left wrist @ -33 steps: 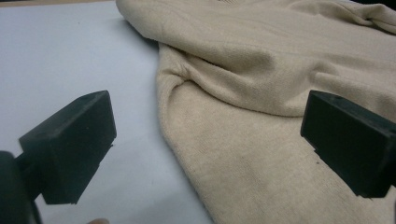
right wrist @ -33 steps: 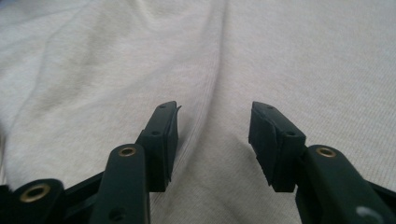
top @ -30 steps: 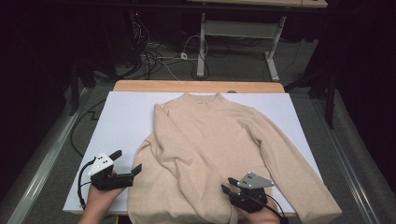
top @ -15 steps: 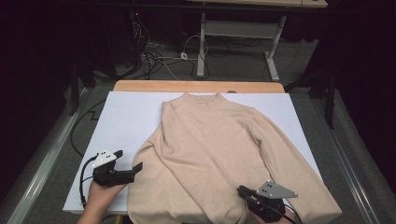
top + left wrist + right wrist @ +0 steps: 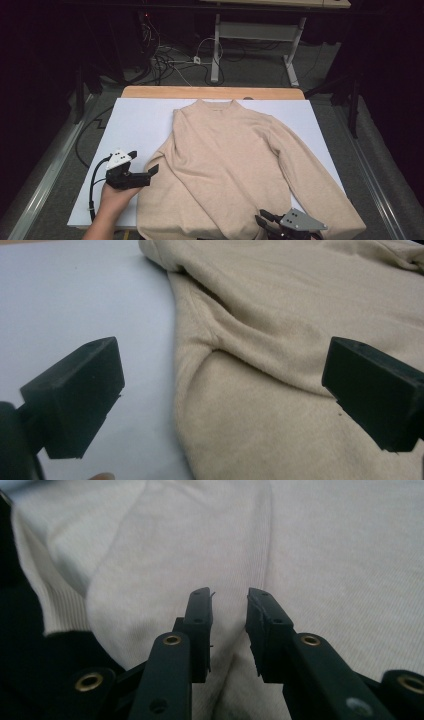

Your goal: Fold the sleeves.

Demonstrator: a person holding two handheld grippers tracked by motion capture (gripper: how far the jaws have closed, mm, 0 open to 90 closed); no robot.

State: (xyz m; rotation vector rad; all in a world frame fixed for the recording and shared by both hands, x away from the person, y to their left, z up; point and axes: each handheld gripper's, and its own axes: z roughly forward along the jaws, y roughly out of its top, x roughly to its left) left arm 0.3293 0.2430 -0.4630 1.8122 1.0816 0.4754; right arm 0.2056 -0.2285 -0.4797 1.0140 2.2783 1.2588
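Beige sweater (image 5: 235,165) on white table (image 5: 135,125); grey floor (image 5: 60,165), perhaps carpeted.

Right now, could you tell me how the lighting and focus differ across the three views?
High view: the sweater and white table top are evenly lit, the room behind is dark. Left gripper view: the left gripper has its near jaws soft and blurred, while the fabric farther off is sharper. Right gripper view: the right gripper looks fairly crisp, the sweater washed out and pale, the left edge in deep shadow.
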